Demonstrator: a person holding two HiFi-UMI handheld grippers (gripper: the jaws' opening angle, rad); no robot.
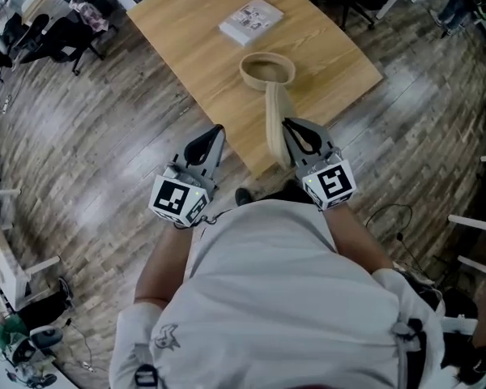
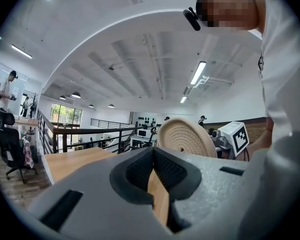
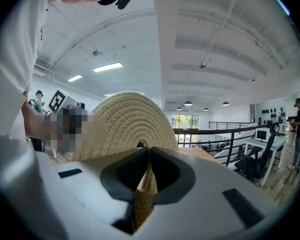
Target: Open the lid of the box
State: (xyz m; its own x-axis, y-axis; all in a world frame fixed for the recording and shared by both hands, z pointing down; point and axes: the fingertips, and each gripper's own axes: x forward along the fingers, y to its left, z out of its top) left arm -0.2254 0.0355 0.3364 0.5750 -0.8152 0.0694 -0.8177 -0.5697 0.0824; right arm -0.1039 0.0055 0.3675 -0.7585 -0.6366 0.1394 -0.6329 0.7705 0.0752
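Observation:
A round woven box (image 1: 267, 69) stands open on the wooden table (image 1: 186, 31). Its woven lid (image 1: 275, 124) is lifted clear and stands on edge above the table's near corner. My right gripper (image 1: 290, 125) is shut on the lid's rim. In the right gripper view the coiled lid (image 3: 132, 121) rises just past the gripper (image 3: 146, 156), with its edge pinched between the pads. My left gripper (image 1: 217, 130) is shut with nothing in it, left of the lid and just off the table's edge. The left gripper view shows that gripper (image 2: 153, 156) and the lid's flat face (image 2: 182, 136) to its right.
A flat white packet (image 1: 251, 20) lies on the table beyond the box. Wooden floor surrounds the table. Office chairs (image 1: 61, 35) stand at the far left, white furniture (image 1: 478, 241) at the right. The person's body fills the bottom of the head view.

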